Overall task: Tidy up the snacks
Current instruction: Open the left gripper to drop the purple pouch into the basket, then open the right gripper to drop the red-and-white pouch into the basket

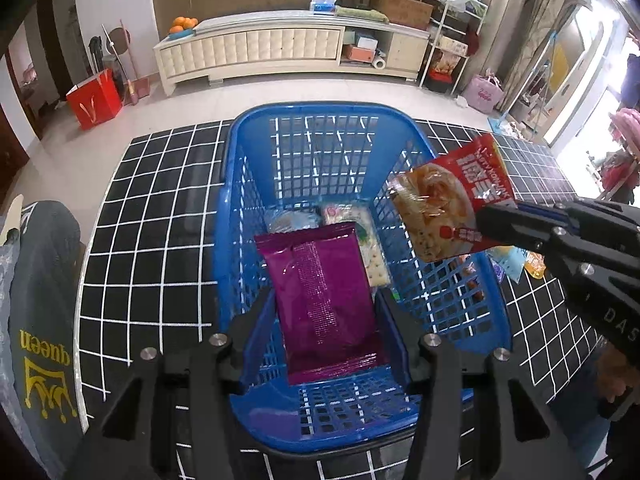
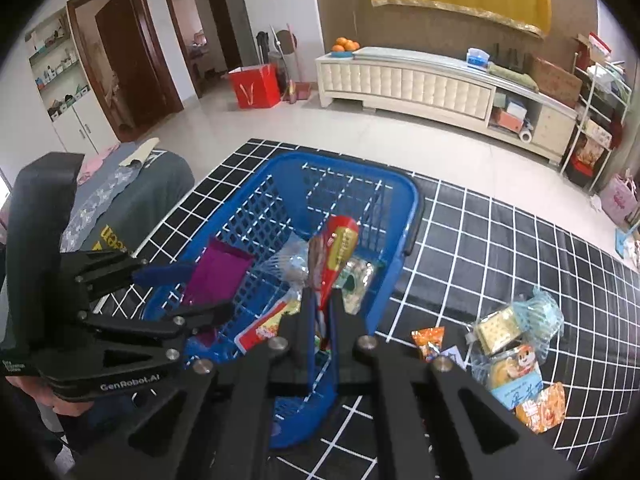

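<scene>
Over a blue plastic lattice basket (image 1: pixel 404 148) on a black, white-gridded tablecloth (image 1: pixel 160 216), the left gripper (image 1: pixel 320 320) clamps a flat purple foil snack packet (image 1: pixel 320 292) by its lower end, the packet hanging inside the basket. The right gripper (image 2: pixel 322 300), jaws pressed together, pinches a red printed snack pouch (image 1: pixel 452 200) above the basket's right rim. Several loose wrapped snacks (image 2: pixel 516 356) lie on the cloth beside the basket; others sit on its floor.
</scene>
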